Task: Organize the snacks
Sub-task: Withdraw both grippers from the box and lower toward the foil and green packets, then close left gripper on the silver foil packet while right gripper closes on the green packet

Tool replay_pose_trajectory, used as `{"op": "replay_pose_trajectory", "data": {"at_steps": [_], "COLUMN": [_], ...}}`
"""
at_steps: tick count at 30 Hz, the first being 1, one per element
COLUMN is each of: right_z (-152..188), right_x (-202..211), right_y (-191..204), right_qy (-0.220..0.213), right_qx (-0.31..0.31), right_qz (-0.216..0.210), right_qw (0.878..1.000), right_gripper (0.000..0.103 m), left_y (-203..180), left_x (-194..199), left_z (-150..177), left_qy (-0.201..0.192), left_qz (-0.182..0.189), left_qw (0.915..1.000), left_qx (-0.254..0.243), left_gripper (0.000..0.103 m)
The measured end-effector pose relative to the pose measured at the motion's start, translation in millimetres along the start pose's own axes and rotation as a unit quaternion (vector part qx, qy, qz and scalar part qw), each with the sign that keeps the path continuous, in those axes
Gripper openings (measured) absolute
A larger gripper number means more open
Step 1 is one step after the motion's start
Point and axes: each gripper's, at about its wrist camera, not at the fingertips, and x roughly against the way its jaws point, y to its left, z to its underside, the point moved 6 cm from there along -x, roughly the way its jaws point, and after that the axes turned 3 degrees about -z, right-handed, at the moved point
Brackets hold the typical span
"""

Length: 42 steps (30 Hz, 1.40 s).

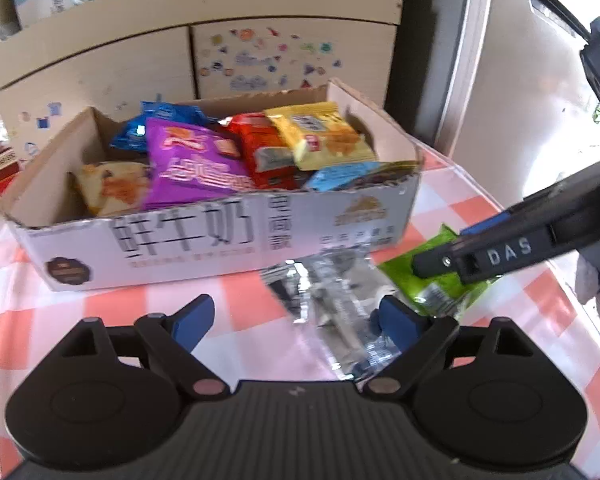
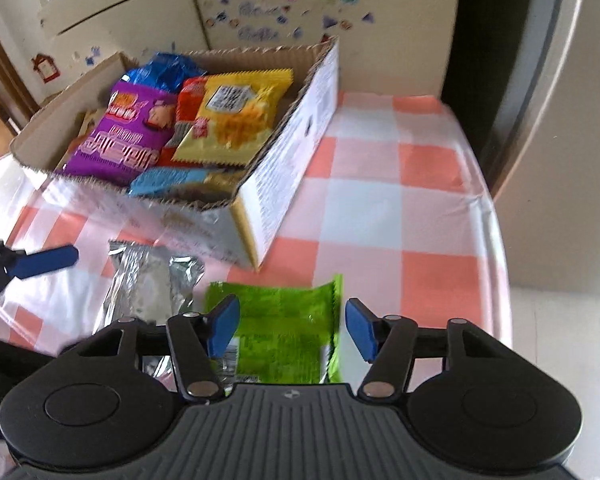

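Left wrist view first: the left gripper (image 1: pixel 296 320) sits low over the checked tablecloth (image 1: pixel 240 304) with its jaws spread wide, nothing pinched. The silver packet (image 1: pixel 332 300) lies under the fingertip on the 3 o'clock side, more beside that pad than centred between the two, so my guess is it needs to shift toward 3 o'clock before a squeeze would catch it. At 12 o'clock from the gripper sits the cardboard box (image 1: pixel 220 240), open top, already loaded with snacks: purple bag (image 1: pixel 192 164), yellow bag (image 1: pixel 320 136), red bag (image 1: pixel 260 148), a couple of blue ones. Makes sense as the drop-off, since it's the only container and it's right behind the loose packets. The right gripper (image 1: pixel 432 264) pokes in from 3 o'clock, its tip over the green packet (image 1: pixel 440 292).

Right wrist view: the right gripper (image 2: pixel 290 328) is straddling the green packet (image 2: pixel 284 332), one blue pad on each side. The jaws are apart, and the pads don't look like they're pressing on the wrapper yet, so I'd call it lined up but not grabbed. The packet lies flat on the tablecloth (image 2: pixel 380 208), just in front of the cardboard box (image 2: pixel 284 152) corner, which is up at 11 o'clock. The silver packet (image 2: pixel 152 280) lies just beside the green one toward 9 o'clock, and one blue finger of the left gripper (image 2: pixel 44 264) reaches in from that edge. Both loose packets seem to be the last stragglers outside the box, one tool per packet.
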Motion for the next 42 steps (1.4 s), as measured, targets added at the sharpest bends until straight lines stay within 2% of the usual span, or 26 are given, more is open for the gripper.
{"op": "replay_pose_trajectory", "data": {"at_steps": [5, 10, 12, 15, 20, 24, 28, 31, 32, 35, 37, 42], "right_z": [6, 13, 17, 20, 27, 37, 56, 67, 67, 64, 61, 59], "right_x": [-1, 1, 2, 1, -1, -3, 1, 6, 8, 16, 26, 46], "right_y": [11, 24, 33, 42, 73, 107, 142, 151, 149, 134, 127, 119], "right_qy": [0.009, 0.015, 0.016, 0.015, 0.01, 0.011, 0.024, 0.041, 0.046, 0.056, 0.048, 0.023], "right_qx": [0.01, 0.029, 0.05, 0.055, 0.11, 0.164, 0.238, 0.289, 0.29, 0.249, 0.215, 0.135], "right_qz": [-0.023, -0.041, -0.041, -0.056, -0.076, -0.102, -0.145, -0.132, -0.124, -0.082, -0.065, -0.065], "right_qw": [1.0, 0.999, 0.998, 0.997, 0.991, 0.981, 0.96, 0.947, 0.948, 0.963, 0.973, 0.988], "right_gripper": [0.064, 0.064, 0.064, 0.064, 0.065, 0.065, 0.066, 0.066, 0.066, 0.068, 0.076, 0.083], "left_y": [21, 42, 51, 57, 68, 73, 78, 81, 81, 76, 72, 66], "left_x": [10, 18, 24, 38, 61, 75, 87, 91, 91, 84, 79, 69], "left_z": [8, 24, 30, 31, 31, 30, 33, 35, 35, 36, 36, 30], "left_qy": [0.01, 0.039, 0.044, 0.036, 0.019, 0.01, 0.009, 0.007, 0.006, 0.009, 0.013, 0.009], "left_qz": [-0.015, -0.06, -0.061, -0.067, -0.066, -0.074, -0.072, -0.081, -0.079, -0.075, -0.077, -0.061], "left_qw": [0.9996, 0.9973, 0.9967, 0.9965, 0.9959, 0.9955, 0.9956, 0.9953, 0.9953, 0.9963, 0.9963, 0.9954], "left_qx": [0.023, 0.013, 0.031, 0.036, 0.06, 0.058, 0.058, 0.053, 0.056, 0.041, 0.035, 0.074], "left_gripper": [0.083, 0.075, 0.075, 0.076, 0.077, 0.077, 0.078, 0.08, 0.081, 0.081, 0.081, 0.085]}}
